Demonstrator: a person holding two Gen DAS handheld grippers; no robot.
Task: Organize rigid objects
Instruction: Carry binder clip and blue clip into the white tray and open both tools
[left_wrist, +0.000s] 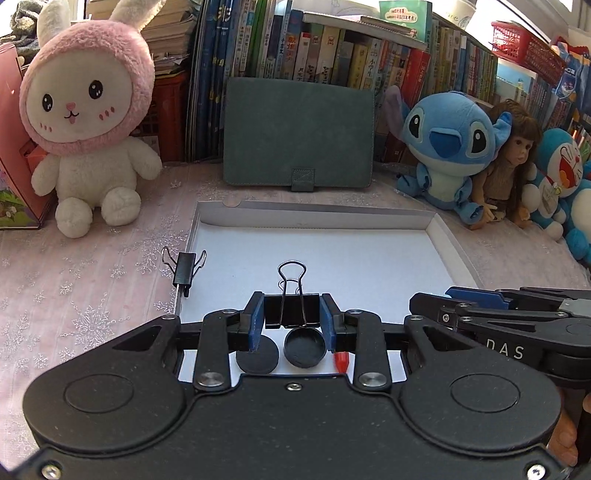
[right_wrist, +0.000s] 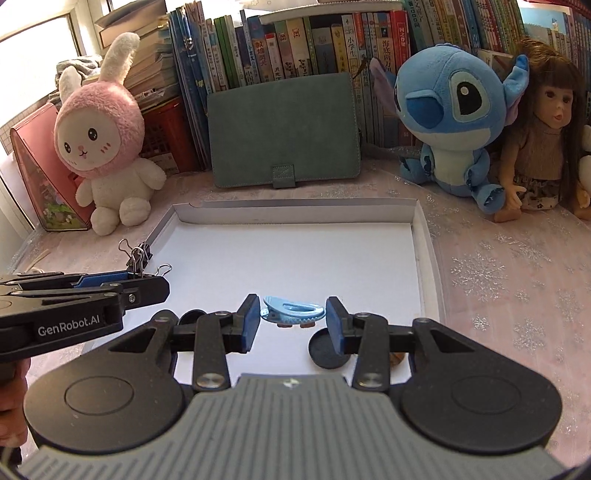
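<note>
While the left tool (left_wrist: 291, 317) clamps a binder clip (left_wrist: 292, 308) over the tray (left_wrist: 454, 251), right tool (right_wrist: 291, 319) hangs wide around a blue clip (right_wrist: 293, 313).

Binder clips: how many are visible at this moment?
2. One binder clip is clamped between the left gripper pads; another binder clip sits on the white tray's left rim. Others may be hidden.

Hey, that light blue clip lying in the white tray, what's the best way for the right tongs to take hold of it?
Grip the light blue clip across its long curved body, one pad at each end, coming straight forward and low over the white tray. It lies flat on its side, crosswise between the open right tongs, so both ends already face the pads. Probably avoid the slotted middle, which looks thinner.
</note>
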